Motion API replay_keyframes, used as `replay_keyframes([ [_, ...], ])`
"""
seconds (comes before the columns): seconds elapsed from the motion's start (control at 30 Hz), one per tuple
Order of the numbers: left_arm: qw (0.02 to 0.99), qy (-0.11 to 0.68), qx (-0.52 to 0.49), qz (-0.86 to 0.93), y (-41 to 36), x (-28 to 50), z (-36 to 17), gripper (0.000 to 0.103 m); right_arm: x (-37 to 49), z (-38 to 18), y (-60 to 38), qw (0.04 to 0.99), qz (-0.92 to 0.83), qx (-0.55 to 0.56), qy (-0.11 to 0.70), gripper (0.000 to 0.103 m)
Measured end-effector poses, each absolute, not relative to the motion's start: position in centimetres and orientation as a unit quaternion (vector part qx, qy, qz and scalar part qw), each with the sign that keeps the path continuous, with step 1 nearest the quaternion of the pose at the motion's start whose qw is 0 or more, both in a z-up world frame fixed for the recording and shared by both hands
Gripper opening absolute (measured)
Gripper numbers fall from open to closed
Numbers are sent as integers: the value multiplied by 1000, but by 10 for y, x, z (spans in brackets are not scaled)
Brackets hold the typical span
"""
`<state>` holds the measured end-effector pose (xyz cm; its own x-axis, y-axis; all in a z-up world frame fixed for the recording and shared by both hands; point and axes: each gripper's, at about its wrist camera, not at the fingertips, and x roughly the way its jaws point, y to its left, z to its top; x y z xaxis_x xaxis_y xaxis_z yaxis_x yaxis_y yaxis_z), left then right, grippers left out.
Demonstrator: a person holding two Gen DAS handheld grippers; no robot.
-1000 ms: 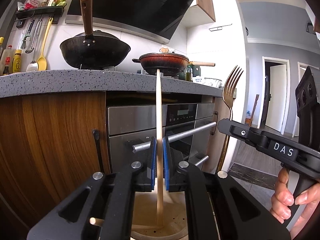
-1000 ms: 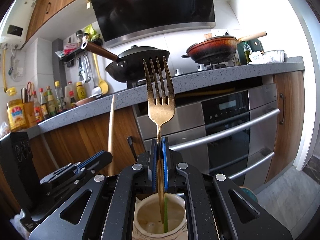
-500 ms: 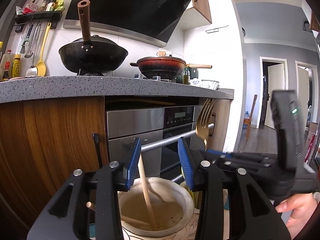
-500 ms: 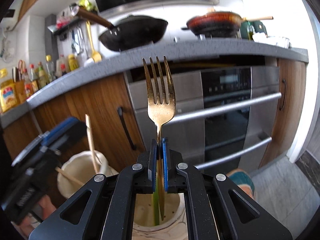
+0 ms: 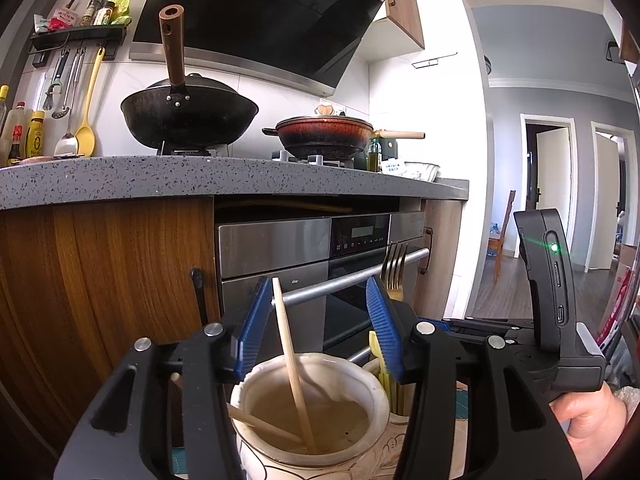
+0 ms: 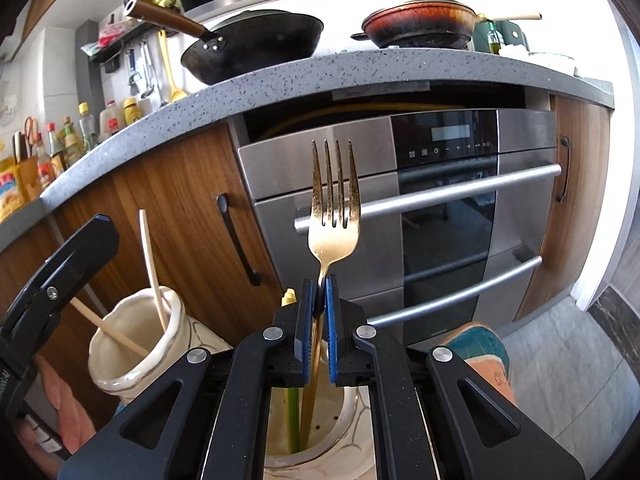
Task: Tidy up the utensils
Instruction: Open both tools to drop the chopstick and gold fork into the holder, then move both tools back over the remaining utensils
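Left gripper [image 5: 318, 326] with jaws just opened to about half width, pale wooden chopstick [image 5: 294, 364] released between the blue pads and now leaning loose inside the cream ceramic utensil jar [image 5: 312, 420] beside a second stick. Right gripper [image 6: 318, 320] clamped narrow on the neck of the gold metal fork [image 6: 334, 216], tines up, handle lowered into the mouth of a second cream jar [image 6: 352, 404] alongside a green stem. Chopstick judged stowed; fork likely next to drop.

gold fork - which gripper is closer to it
Right. The right gripper is shut on the gold fork, lowering its handle into the second jar. The left gripper, jaws just opening, stands beside at the other jar around a chopstick.
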<state>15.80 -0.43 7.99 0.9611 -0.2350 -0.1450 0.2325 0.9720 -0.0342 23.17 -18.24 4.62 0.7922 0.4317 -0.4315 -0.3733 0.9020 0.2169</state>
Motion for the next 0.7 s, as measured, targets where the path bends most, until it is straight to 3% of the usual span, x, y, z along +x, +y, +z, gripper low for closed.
replay_keyframes([
  [0.1, 990, 73, -10, -116, -4, 155, 84, 51, 229, 48, -186, 944, 213, 67, 241, 19],
  [0.2, 991, 68, -10, -116, -3, 149, 90, 52, 222, 53, -191, 947, 210, 70, 233, 24],
  [0.23, 991, 66, -9, -115, -4, 147, 92, 52, 217, 56, -194, 948, 209, 73, 229, 30],
  [0.4, 992, 54, -8, -113, -4, 128, 106, 61, 193, 67, -206, 951, 207, 83, 212, 48],
  [0.6, 993, 51, -15, -103, 2, 91, 115, 85, 156, 72, -211, 957, 202, 71, 193, 80],
  [0.67, 994, 50, -23, -97, 5, 79, 116, 97, 145, 71, -212, 958, 204, 70, 191, 83],
  [0.7, 994, 51, -29, -94, 8, 71, 115, 97, 139, 70, -212, 958, 204, 67, 190, 86],
])
